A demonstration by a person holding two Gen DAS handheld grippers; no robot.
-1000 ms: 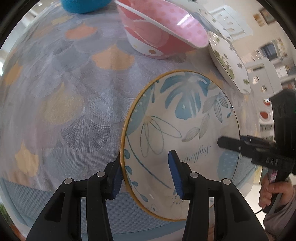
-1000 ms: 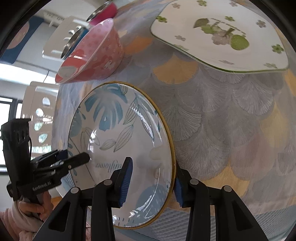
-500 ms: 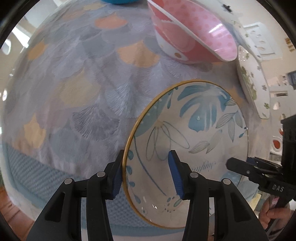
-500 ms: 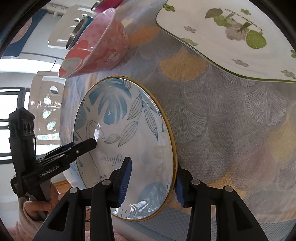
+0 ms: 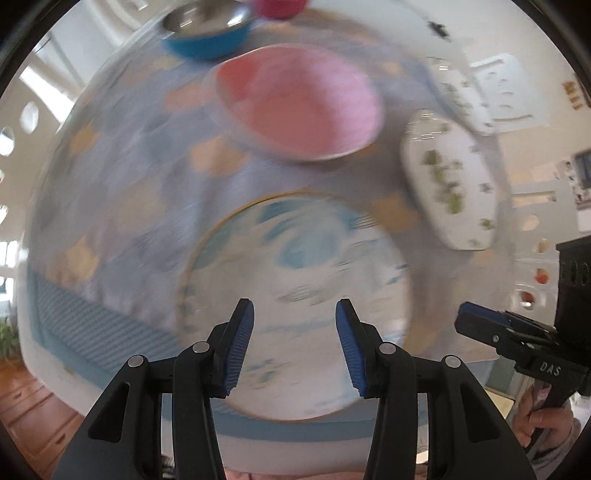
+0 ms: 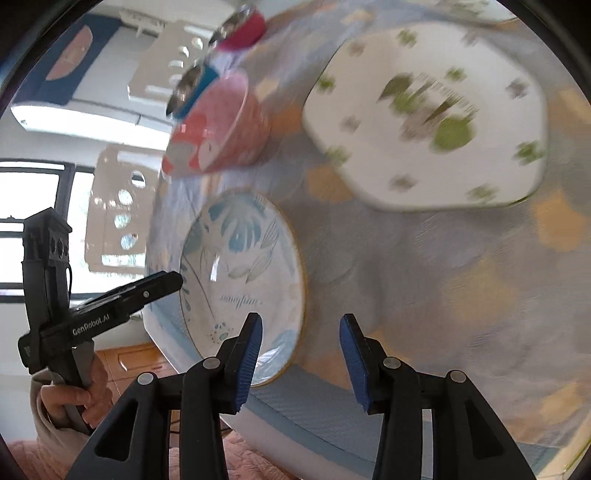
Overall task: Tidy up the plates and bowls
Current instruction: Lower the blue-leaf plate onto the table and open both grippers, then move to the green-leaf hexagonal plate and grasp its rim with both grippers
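In the left wrist view, the left tool (image 5: 291, 345) stood partly open above the round blue-leaf plate (image 5: 295, 258), gripping nothing. The plate lay flat near the bench's (image 5: 122, 184) front edge, gold-rimmed. Beyond it sat a pink bowl (image 5: 299, 107), a blue bowl (image 5: 207, 35) and a white square plate (image 5: 448, 181).

In the right wrist view, the right tool (image 6: 301, 356) was likewise partly open and empty, its left pad over the round plate's rim.
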